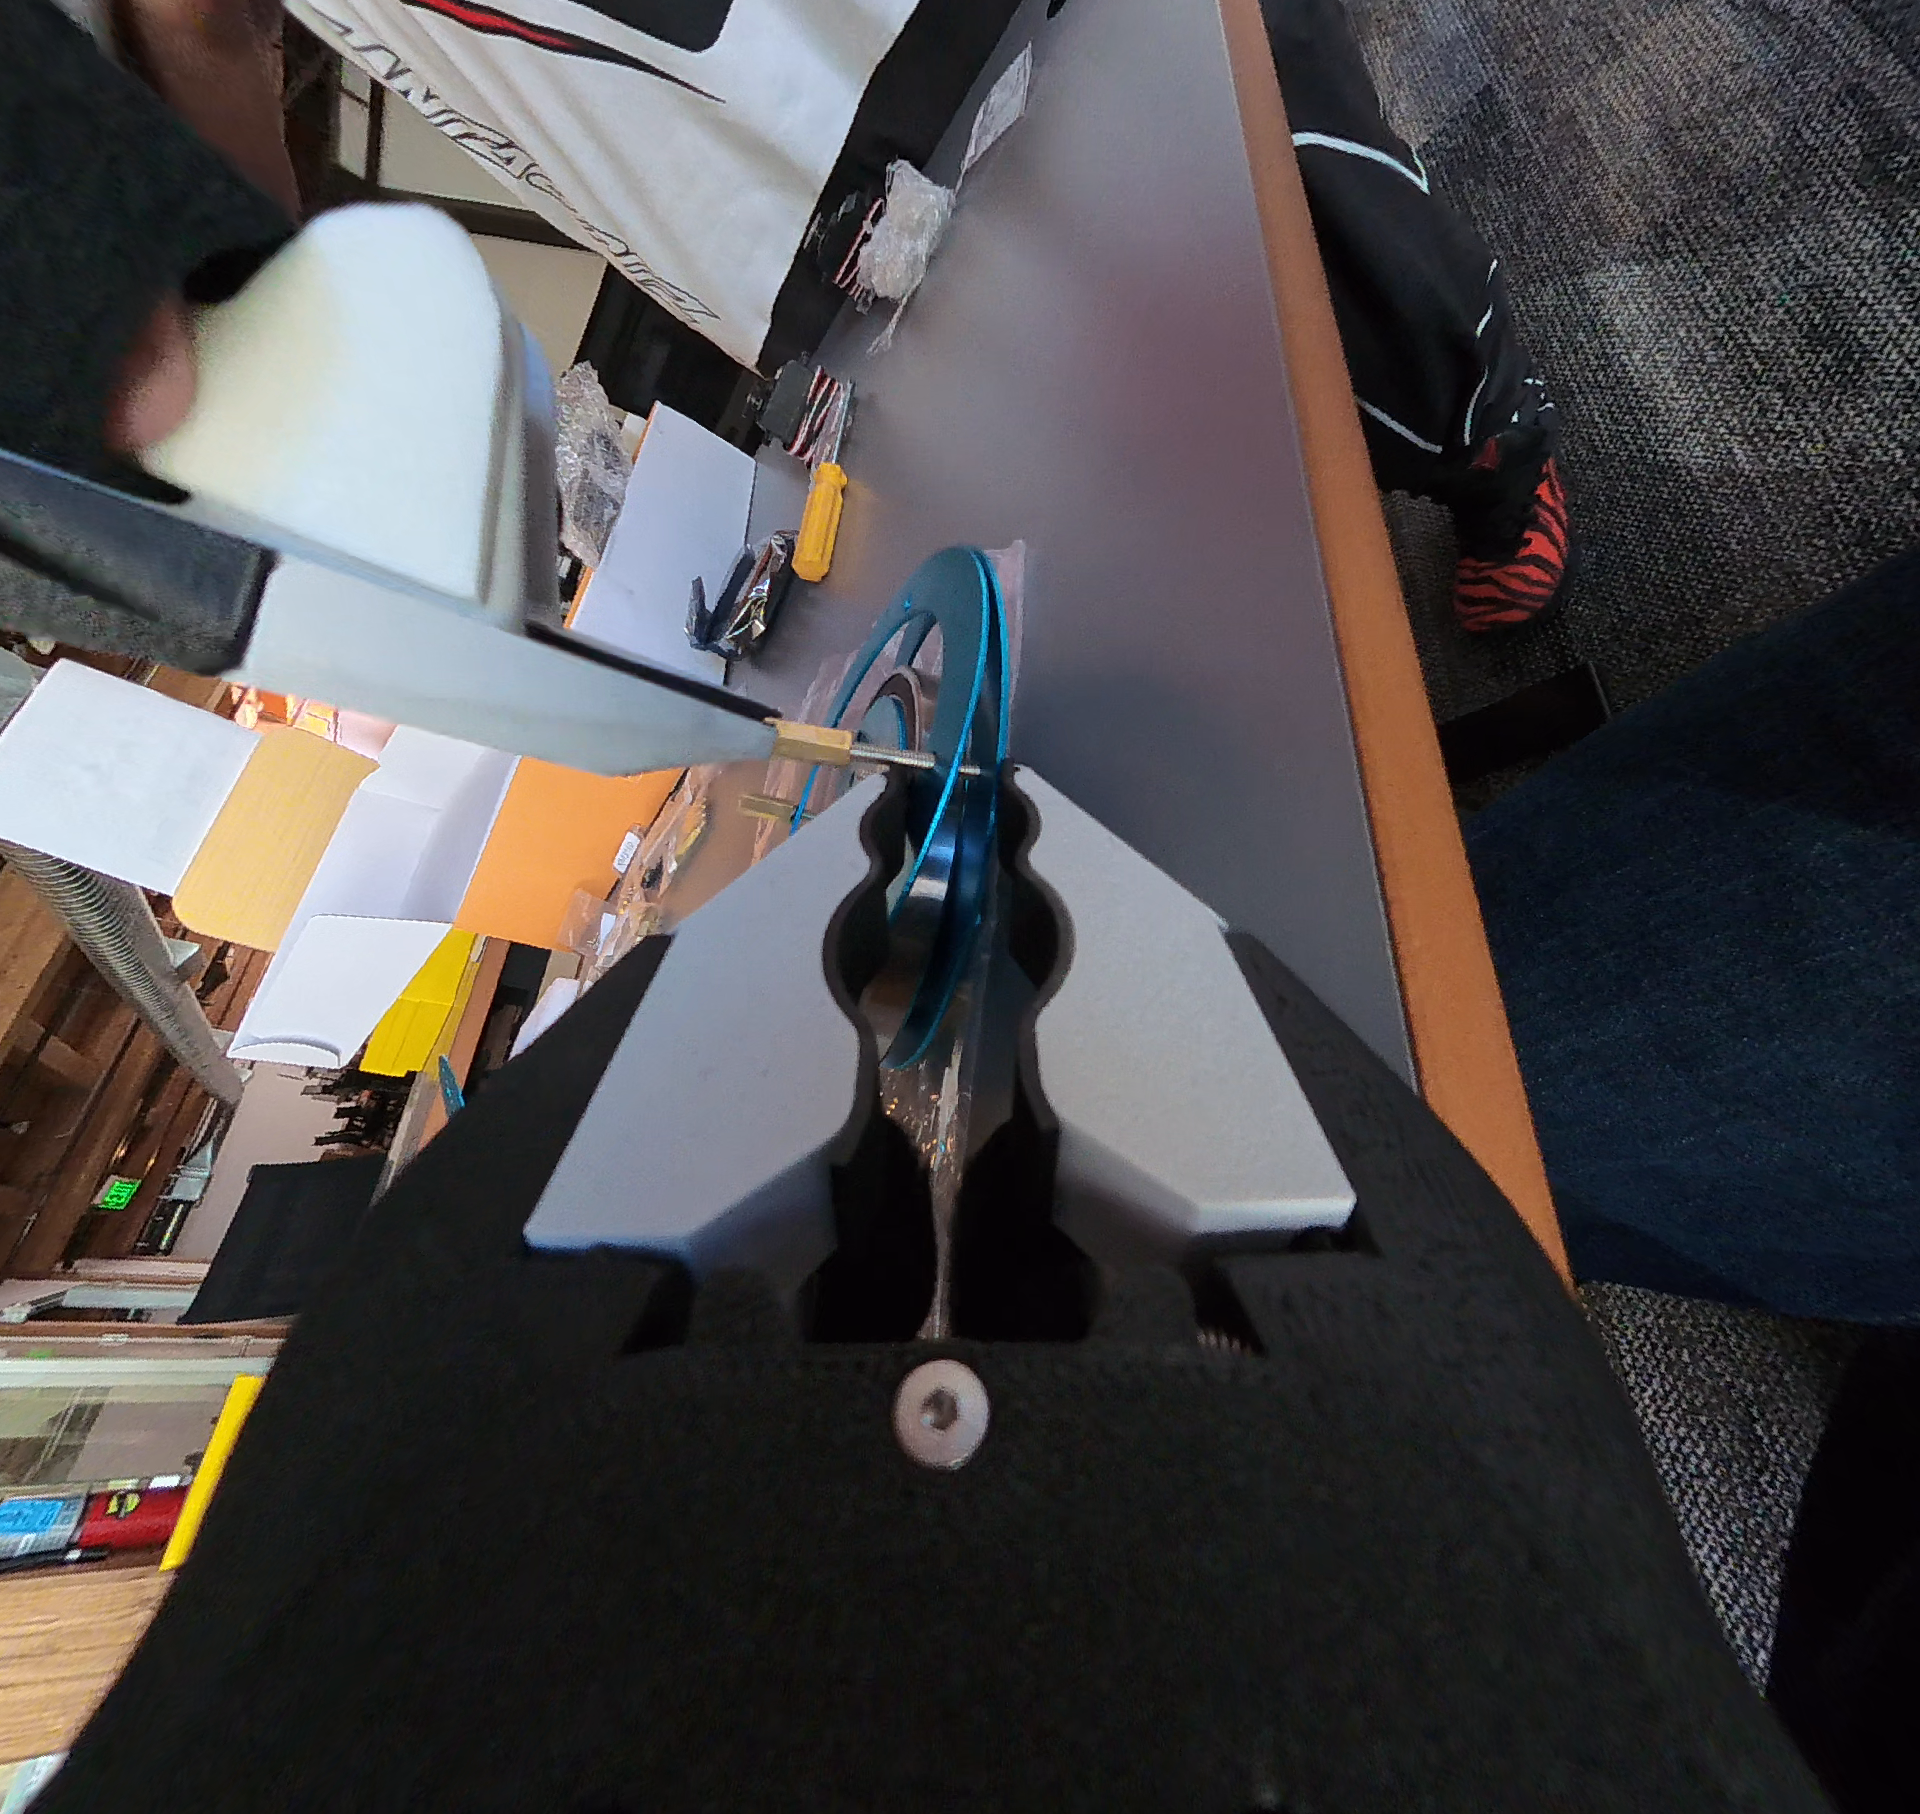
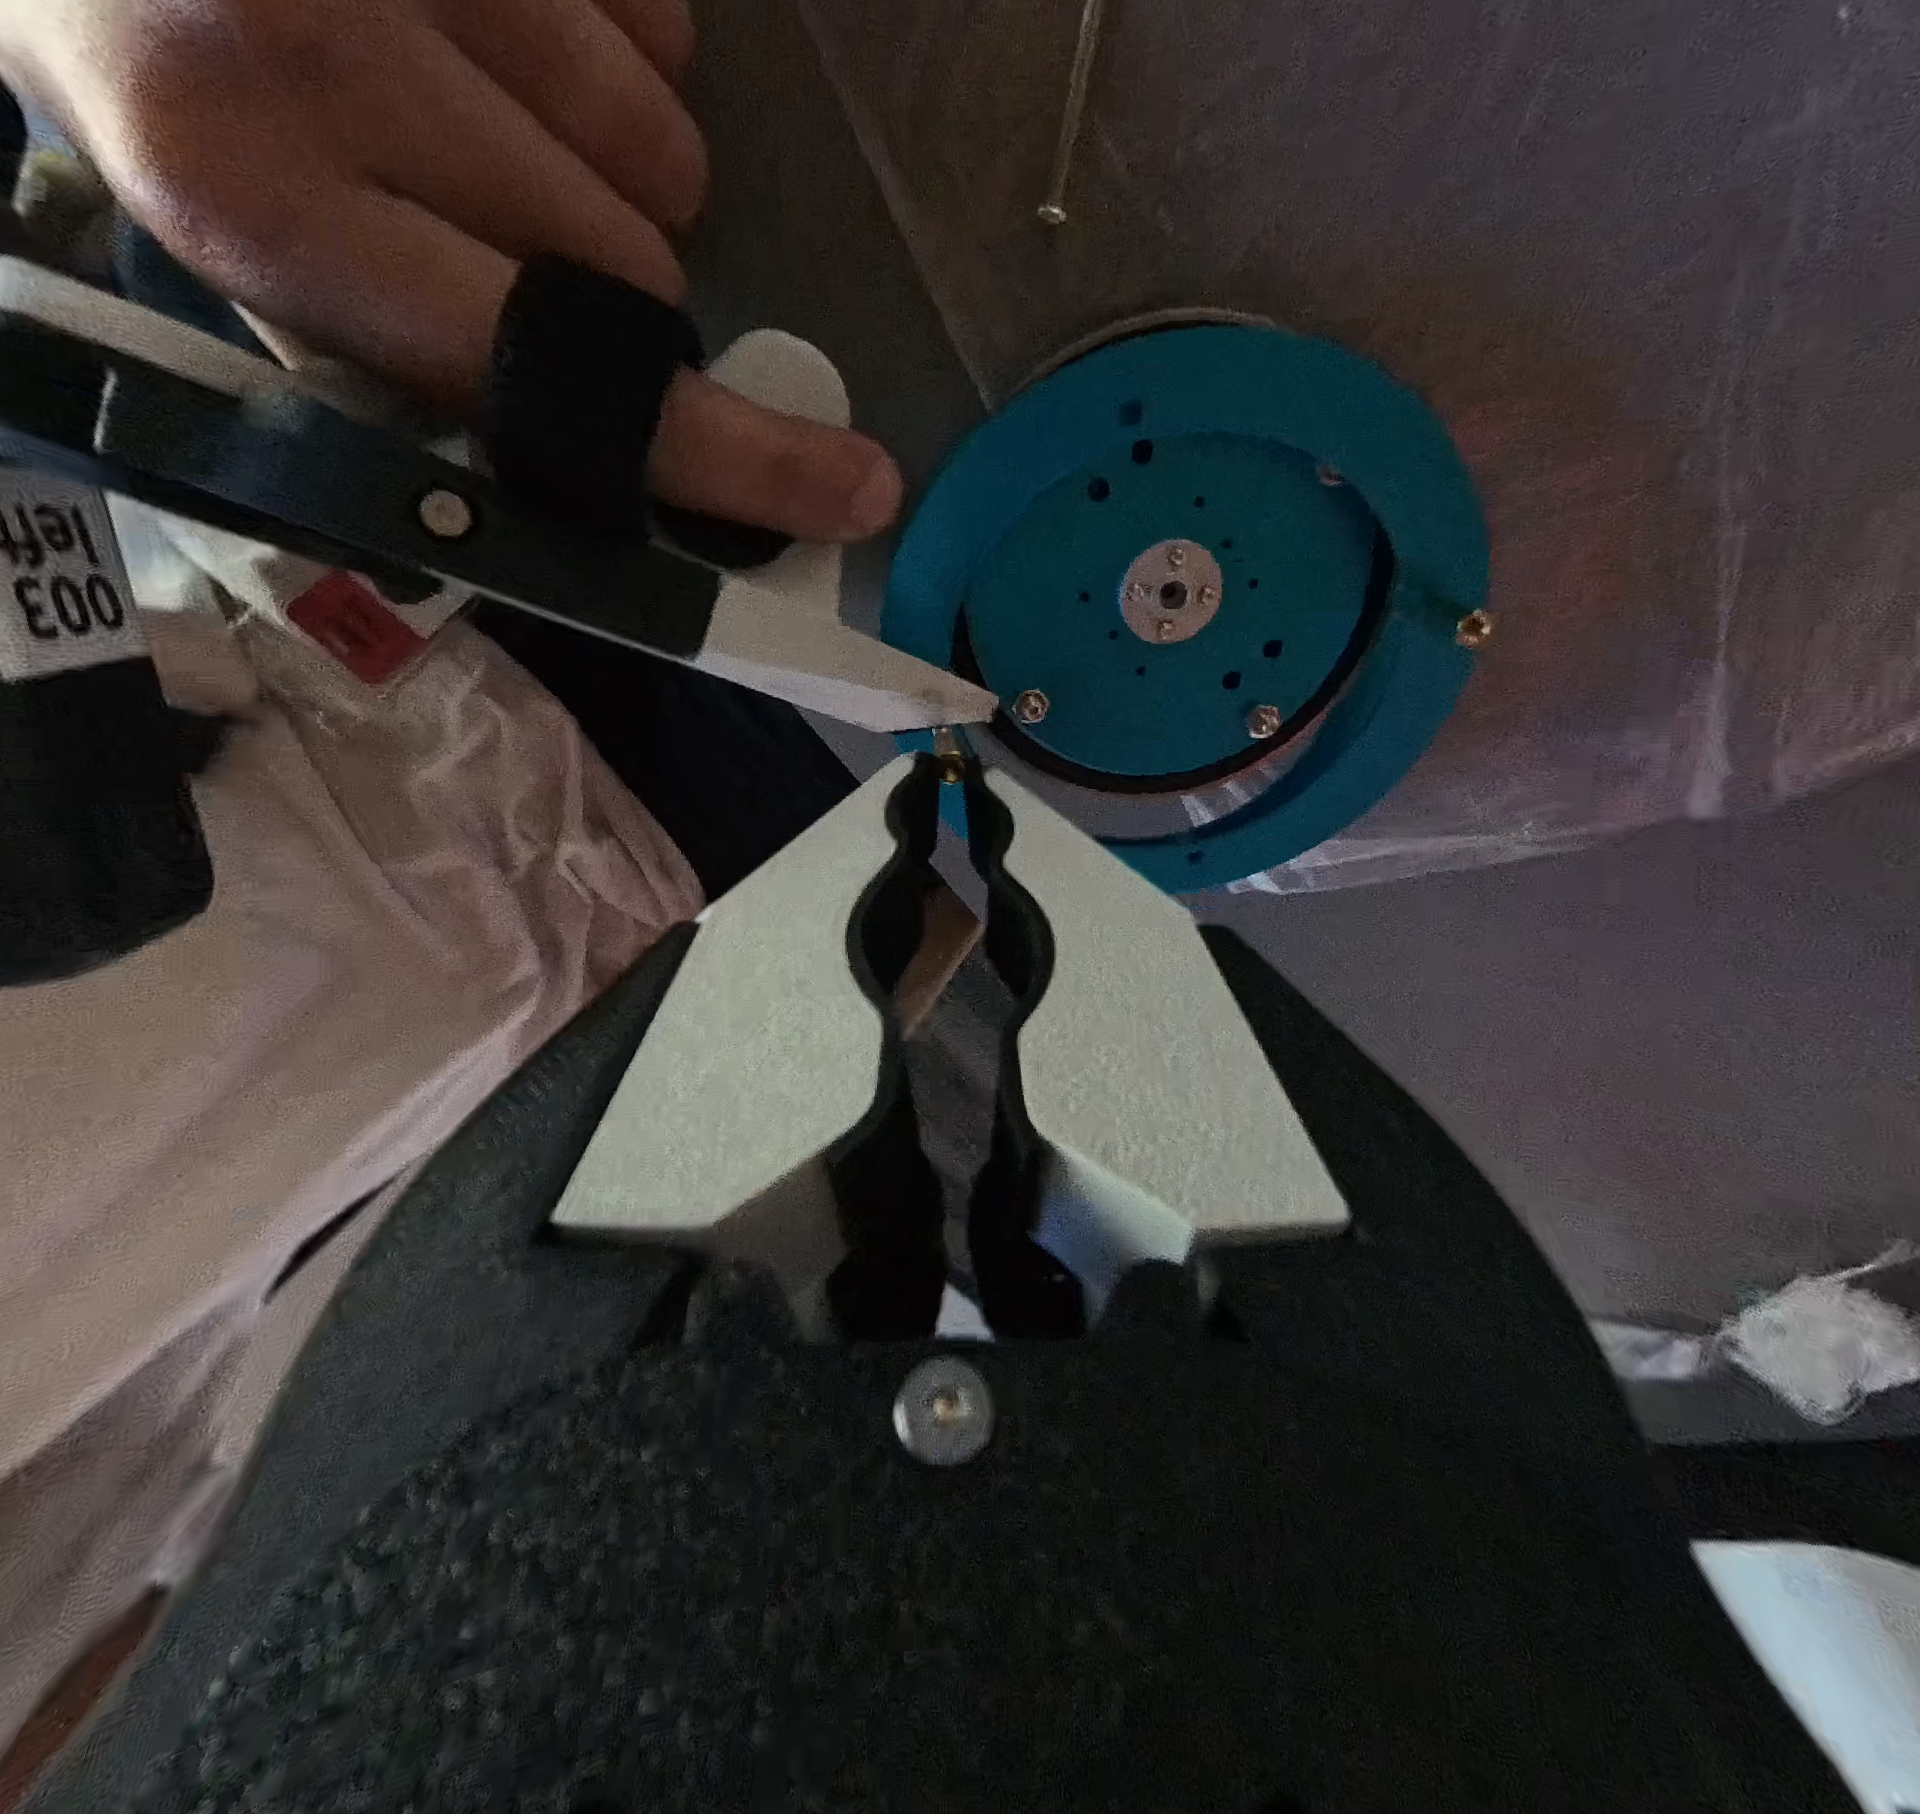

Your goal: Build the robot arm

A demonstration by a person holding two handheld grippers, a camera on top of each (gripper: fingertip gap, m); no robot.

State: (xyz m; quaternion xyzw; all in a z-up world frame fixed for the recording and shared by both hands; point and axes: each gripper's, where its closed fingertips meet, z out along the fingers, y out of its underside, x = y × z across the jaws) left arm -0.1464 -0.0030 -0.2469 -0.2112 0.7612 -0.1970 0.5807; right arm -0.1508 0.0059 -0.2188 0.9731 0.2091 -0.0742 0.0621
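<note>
Spanning a cluttered room, grey table (image 1: 1143,517), left claw (image 1: 940,788) clamping blue disc (image 1: 961,715), right claw (image 2: 951,772) pinching brass standoff (image 2: 948,765)

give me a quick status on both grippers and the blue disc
Left gripper shut on blue disc assembly, held on edge above grey table. Right gripper shut on brass standoff at disc rim. Yellow screwdriver lies well clear.

The right gripper (image 2: 951,772) pinches a small brass standoff (image 2: 947,754) at the rim of a blue disc assembly (image 2: 1184,601), beside the left gripper (image 2: 961,710) tip.
</note>
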